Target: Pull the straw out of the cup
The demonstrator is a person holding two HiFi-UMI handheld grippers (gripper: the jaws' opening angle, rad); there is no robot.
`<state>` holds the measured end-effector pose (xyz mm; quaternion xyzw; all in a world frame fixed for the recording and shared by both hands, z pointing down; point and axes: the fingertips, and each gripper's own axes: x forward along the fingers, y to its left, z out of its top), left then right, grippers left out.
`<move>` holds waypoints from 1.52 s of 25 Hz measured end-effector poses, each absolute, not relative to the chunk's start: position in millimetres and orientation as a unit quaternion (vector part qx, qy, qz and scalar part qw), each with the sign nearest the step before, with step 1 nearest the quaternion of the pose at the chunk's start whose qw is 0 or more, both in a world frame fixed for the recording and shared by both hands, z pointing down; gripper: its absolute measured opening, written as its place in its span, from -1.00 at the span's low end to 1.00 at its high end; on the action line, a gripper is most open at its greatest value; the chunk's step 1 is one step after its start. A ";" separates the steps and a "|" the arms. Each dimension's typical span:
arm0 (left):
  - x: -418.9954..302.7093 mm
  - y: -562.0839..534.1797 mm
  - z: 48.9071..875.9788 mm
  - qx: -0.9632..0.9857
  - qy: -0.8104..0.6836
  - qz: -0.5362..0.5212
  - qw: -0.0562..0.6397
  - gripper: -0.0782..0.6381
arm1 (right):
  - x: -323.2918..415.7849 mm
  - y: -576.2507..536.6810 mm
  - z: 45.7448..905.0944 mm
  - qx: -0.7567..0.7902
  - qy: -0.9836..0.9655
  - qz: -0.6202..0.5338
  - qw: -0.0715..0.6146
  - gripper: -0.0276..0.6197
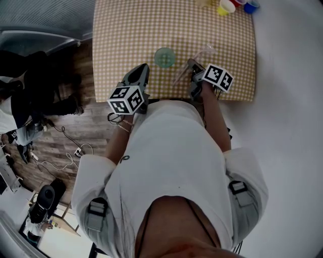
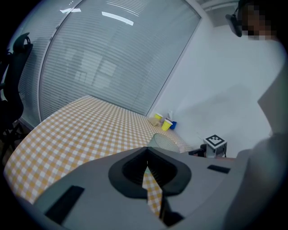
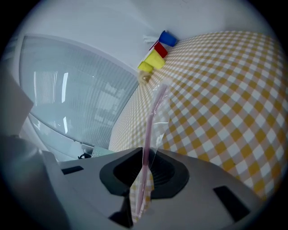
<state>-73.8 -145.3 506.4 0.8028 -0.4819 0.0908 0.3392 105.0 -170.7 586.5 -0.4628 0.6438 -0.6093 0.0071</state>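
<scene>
A clear greenish cup stands upright on the yellow checked tablecloth, with no straw in it. In the left gripper view the cup shows just past the jaws. A pink straw in a clear wrapper runs up out of my right gripper, which is shut on it. In the head view the straw slants over the cloth to the right of the cup, held by the right gripper. My left gripper hovers near the table's front edge, left of the cup, its jaws closed together on nothing.
Small yellow, red and blue cups cluster at the table's far right corner, also seen as the small cups. White wall lies to the right of the table. A wooden floor with cables and chairs lies to the left.
</scene>
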 end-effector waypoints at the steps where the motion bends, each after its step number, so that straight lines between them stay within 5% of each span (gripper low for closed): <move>1: -75.7 -145.9 506.7 0.803 -0.482 0.090 0.340 -0.76 | 104.3 -170.4 588.3 -0.465 0.638 -0.614 0.007 -0.77; 8: -79.9 -149.1 509.4 0.801 -0.478 0.085 0.349 -0.76 | 108.3 -169.4 594.8 -0.485 0.603 -0.633 -0.001 -0.76; 13: -79.2 -151.7 511.7 0.801 -0.476 0.081 0.355 -0.76 | 103.3 -174.3 588.9 -0.479 0.609 -0.631 -0.019 -0.46; 22: -82.1 -152.7 515.7 0.797 -0.477 0.077 0.362 -0.76 | 96.7 -174.7 581.1 -0.500 0.699 -0.443 -0.255 -0.42; 32: -82.9 -151.5 518.3 0.795 -0.481 0.079 0.361 -0.76 | 101.7 -157.9 592.6 -0.470 0.711 -0.307 -0.422 -0.36; 38: -81.0 -150.0 518.8 0.796 -0.481 0.081 0.358 -0.76 | 101.0 -167.4 578.8 -0.479 0.750 -0.334 -0.311 -0.20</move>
